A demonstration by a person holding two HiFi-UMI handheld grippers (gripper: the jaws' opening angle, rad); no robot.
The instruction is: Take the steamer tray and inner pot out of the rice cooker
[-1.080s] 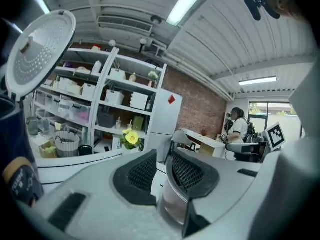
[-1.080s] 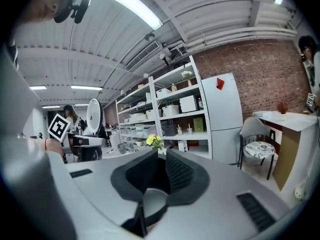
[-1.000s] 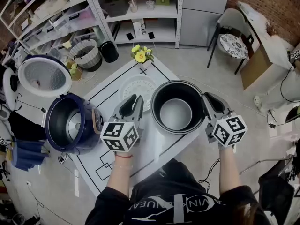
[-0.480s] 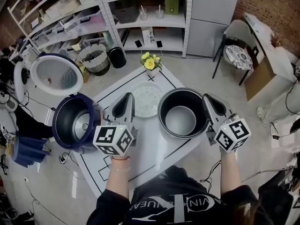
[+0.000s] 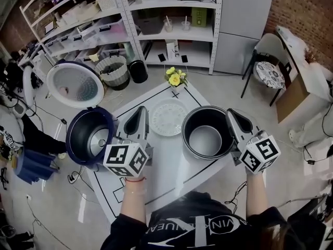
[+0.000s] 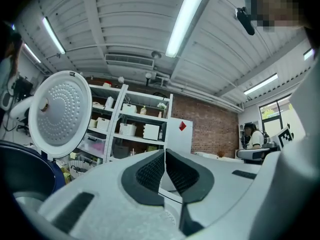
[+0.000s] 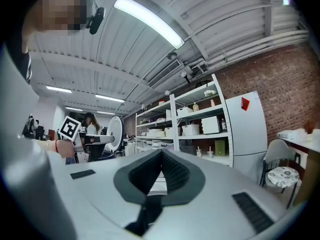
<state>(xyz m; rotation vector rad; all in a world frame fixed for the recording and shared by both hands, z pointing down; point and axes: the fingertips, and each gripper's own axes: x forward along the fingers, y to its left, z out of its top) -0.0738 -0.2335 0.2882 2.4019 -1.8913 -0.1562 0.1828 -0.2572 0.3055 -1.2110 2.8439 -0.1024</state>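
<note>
The dark inner pot (image 5: pixel 206 134) stands upright on the white table (image 5: pixel 171 163), out of the cooker. Left of it lies the white perforated steamer tray (image 5: pixel 168 117). Off the table's left side stands the blue rice cooker (image 5: pixel 88 137), empty, with its lid (image 5: pixel 75 84) open. My left gripper (image 5: pixel 141 111) hovers between cooker and tray, shut on nothing. Just right of the pot's rim my right gripper (image 5: pixel 230 112) is also shut and empty. In the left gripper view the shut jaws (image 6: pixel 165 151) point level past the lid (image 6: pixel 60 111). The right gripper (image 7: pixel 161 154) shows pads pressed together.
A small vase of yellow flowers (image 5: pixel 176 77) stands at the table's far corner. Behind it are white shelves (image 5: pixel 171 30), a woven basket (image 5: pixel 113 71), a black bin (image 5: pixel 138 71) and a white cabinet (image 5: pixel 242 20). A chair (image 5: pixel 268 69) and cables lie to the right.
Both grippers have drawn away from the pot's rim and risen, and their jaws have closed. The pot has stayed on the table.
</note>
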